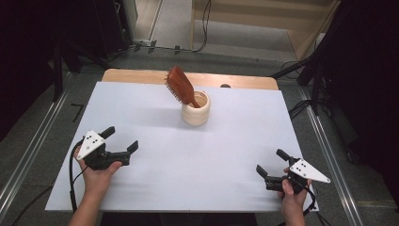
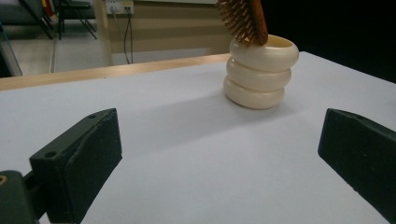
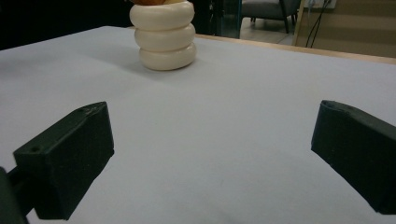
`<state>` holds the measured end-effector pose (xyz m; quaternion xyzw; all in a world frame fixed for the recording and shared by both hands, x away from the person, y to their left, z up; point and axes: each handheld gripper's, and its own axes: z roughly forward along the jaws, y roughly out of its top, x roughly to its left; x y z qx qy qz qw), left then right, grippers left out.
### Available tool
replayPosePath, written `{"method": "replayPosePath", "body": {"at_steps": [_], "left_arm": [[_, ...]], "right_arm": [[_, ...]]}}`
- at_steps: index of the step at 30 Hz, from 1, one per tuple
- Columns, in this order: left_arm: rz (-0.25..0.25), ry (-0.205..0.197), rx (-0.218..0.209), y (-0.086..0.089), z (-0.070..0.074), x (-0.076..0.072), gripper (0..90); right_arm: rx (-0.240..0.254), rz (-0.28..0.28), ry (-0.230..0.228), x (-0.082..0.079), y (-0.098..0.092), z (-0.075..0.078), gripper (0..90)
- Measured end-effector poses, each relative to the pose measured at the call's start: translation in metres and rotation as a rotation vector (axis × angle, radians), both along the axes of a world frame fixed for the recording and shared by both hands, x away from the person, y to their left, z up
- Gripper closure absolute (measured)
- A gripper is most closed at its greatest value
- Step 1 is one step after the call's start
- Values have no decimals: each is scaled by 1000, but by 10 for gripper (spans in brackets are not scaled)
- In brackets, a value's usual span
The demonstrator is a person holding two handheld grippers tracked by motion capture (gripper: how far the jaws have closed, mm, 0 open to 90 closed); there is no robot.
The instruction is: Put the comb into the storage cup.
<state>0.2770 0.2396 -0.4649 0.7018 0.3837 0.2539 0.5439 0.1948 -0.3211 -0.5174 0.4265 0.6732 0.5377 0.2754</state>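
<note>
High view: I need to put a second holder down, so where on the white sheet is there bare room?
Most of the white sheet is bare: the wide stretch between the left gripper and the right gripper, and the areas on either side of the cream holder. The only crowded spot is at that holder, where the wooden hairbrush leans out toward the back left.

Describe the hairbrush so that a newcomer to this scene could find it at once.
On the white table, look toward the far edge for the cream ribbed holder. The brown wooden hairbrush stands in it handle down, leaning left, bristles outward; it is the one dark wooden thing there.
</note>
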Motion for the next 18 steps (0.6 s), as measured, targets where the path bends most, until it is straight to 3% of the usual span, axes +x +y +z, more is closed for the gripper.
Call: {"method": "replayPosePath", "body": {"at_steps": [18], "left_arm": [[39,20,14,30,-10,-18,0]], "right_arm": [[-3,-6,-1,0,0,0,0]]}}
